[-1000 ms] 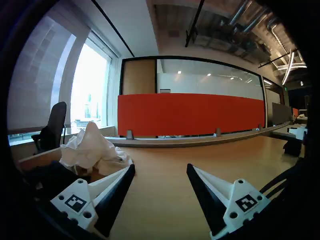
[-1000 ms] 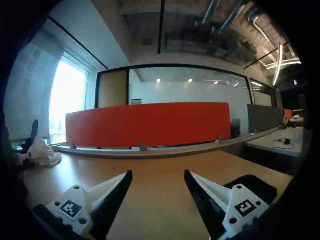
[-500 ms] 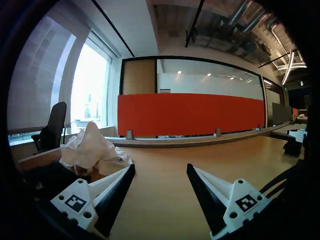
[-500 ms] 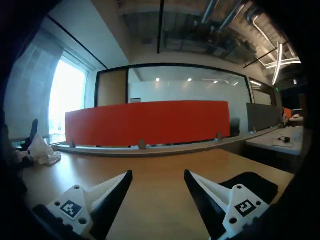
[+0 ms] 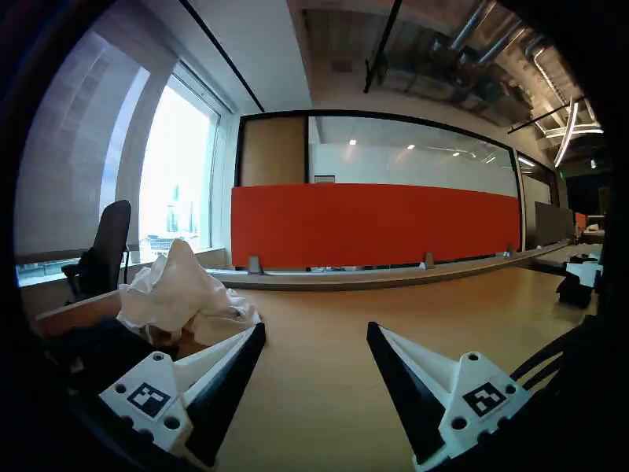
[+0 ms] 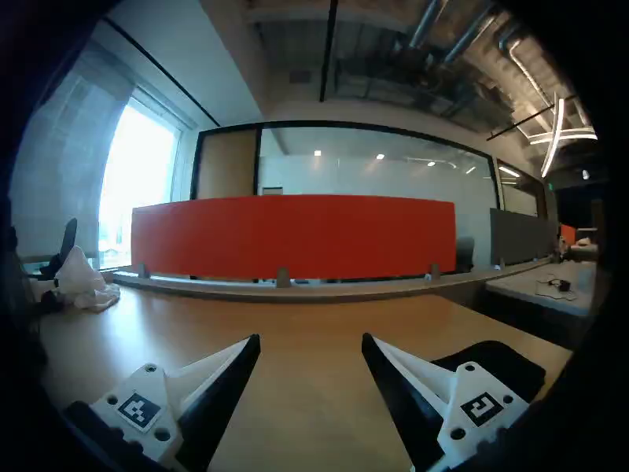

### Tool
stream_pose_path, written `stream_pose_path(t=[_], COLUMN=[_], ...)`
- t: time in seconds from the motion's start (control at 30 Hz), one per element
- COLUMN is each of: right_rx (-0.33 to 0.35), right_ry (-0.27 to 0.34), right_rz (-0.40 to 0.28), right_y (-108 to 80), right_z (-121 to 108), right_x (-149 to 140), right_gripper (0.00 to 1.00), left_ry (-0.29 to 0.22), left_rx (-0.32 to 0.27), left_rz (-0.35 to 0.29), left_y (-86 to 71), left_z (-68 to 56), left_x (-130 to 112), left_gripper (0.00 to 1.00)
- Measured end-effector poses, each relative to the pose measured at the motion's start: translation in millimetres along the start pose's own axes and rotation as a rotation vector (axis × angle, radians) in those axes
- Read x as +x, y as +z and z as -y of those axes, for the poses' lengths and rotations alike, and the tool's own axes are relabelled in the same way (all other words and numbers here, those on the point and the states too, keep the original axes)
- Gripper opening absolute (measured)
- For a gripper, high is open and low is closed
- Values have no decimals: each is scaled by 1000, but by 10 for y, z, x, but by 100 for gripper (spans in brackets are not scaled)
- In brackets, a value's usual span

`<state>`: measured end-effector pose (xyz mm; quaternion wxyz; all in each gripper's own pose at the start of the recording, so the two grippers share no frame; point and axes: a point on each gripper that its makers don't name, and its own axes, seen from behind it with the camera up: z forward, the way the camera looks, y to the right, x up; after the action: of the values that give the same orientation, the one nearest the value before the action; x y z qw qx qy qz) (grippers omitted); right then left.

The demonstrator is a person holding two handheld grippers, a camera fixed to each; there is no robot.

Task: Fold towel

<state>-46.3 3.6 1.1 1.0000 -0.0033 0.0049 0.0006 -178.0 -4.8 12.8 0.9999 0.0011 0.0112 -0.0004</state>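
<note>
Wooden desk (image 5: 330, 330), with red partition (image 5: 377, 224) along the desk's far edge. Crumpled white towel (image 5: 185, 295) heaped, unfolded, on the desk's left side. Low over the desk, left gripper (image 5: 314, 326) and right gripper (image 6: 310, 338), jaws spread wide, grasping nothing.

An open-plan office is showing: a long wooden worktop (image 5: 330, 315), red divider screen (image 5: 369, 224), office chair (image 5: 102, 256), glass-walled room (image 6: 377, 177), exposed ceiling pipes (image 5: 480, 31).
</note>
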Motion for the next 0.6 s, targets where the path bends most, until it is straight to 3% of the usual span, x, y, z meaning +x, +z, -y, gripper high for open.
stream_pose_path(t=[0.6], right_rx=[8], right_ry=[-3], right_rz=[2], right_y=[-15], right_z=[25], right_x=[-7], right_gripper=[100], left_ry=[0], left_rx=[0], left_rz=[0], left_y=[-1], left_z=[0], left_x=[3], left_gripper=[96])
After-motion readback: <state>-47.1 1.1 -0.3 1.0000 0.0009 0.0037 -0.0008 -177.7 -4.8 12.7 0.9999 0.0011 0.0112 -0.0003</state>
